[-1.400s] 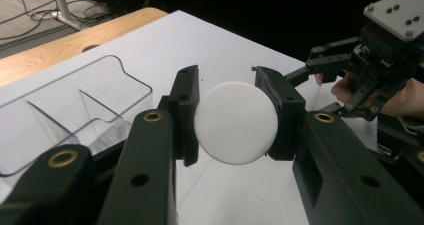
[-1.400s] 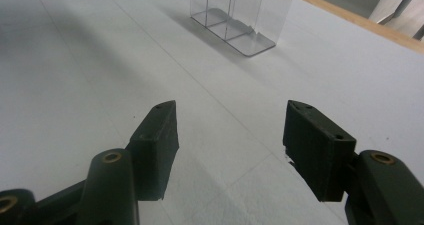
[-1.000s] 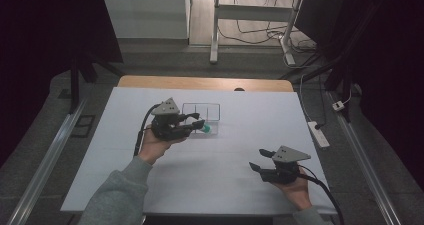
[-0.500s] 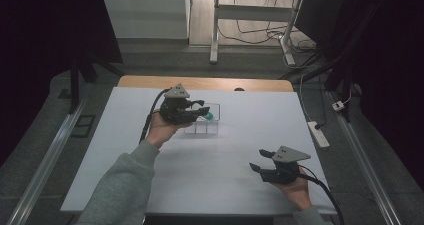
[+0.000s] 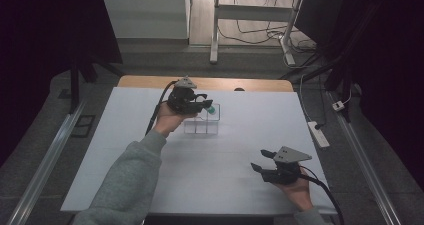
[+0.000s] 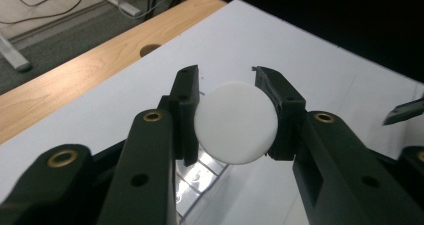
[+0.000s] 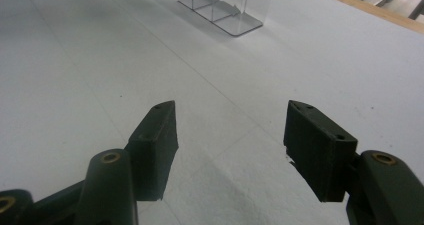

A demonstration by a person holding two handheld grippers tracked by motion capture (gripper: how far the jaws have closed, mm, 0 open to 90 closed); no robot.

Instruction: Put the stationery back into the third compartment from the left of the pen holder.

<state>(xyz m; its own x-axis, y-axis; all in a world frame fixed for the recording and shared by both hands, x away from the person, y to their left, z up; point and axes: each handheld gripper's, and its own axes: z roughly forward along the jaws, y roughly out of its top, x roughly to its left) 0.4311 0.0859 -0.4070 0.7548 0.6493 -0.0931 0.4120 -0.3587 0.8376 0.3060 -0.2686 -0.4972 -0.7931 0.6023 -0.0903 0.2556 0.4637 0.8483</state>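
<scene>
In the high view a matte white sheet covers the table (image 5: 210, 155), with a strip of pale wood showing along its far edge. Near that far edge stands a clear plastic box (image 5: 202, 125) divided into small square compartments, its walls thin and glossy. The left gripper (image 5: 202, 104), black with a grey three-cornered plate on top, is held just over the box's far left part, and a small teal-tipped object (image 5: 212, 109) sticks out from its jaws above the box. The right gripper (image 5: 264, 161) rests low near the table's near right corner, well apart from the box. In the left gripper view the two blocky black jaws are clamped on a smooth, flat-faced white round piece (image 6: 236, 123), pressed at both its sides, and the shiny compartments of the box (image 6: 200, 177) lie below it. In the right gripper view the jaws stand apart with nothing between them but bare white sheet, and the clear box (image 7: 225, 7) sits farther off, its transparent walls rising from a flat glossy base. Against the earlier high views, the left hand has carried its gripper from the near left of the box up and across to above the box, the object staying clamped, while the right gripper has kept its place and its gap.
</scene>
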